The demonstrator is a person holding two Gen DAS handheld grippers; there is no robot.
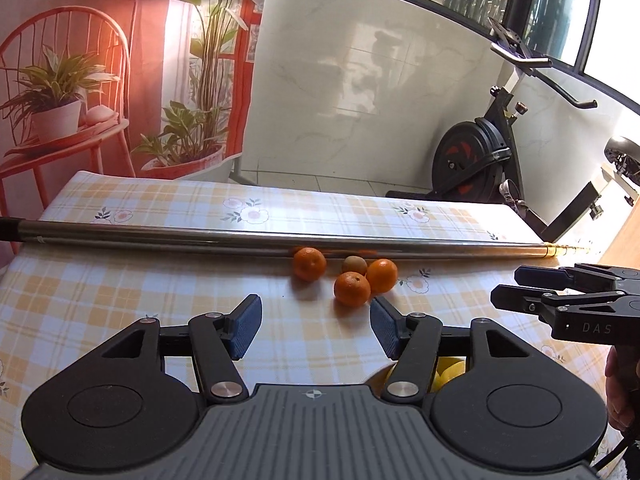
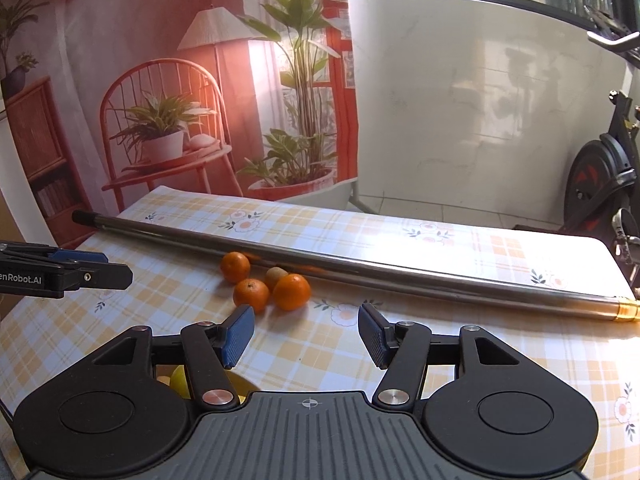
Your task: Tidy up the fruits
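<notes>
Three oranges lie in a cluster on the checked tablecloth: one at the left (image 1: 309,264) (image 2: 235,266), one in front (image 1: 352,289) (image 2: 251,294), one at the right (image 1: 382,275) (image 2: 291,291). A small brown kiwi (image 1: 354,265) (image 2: 277,275) sits among them, against a long metal pole (image 1: 280,242) (image 2: 360,270). My left gripper (image 1: 316,326) stands open just short of the cluster, holding nothing. My right gripper (image 2: 306,332) is open and empty too, a little nearer than the fruit; in the left wrist view it shows at the right edge (image 1: 516,284). Yellow fruit (image 1: 448,372) (image 2: 180,380) lies partly hidden under the gripper bodies.
The pole crosses the whole table behind the fruit. An exercise bike (image 1: 480,160) (image 2: 600,184) stands past the table's far right corner. A printed backdrop of chair and plants (image 1: 120,80) (image 2: 180,120) hangs behind the table (image 1: 120,280). A person's hand (image 1: 620,392) holds the right gripper.
</notes>
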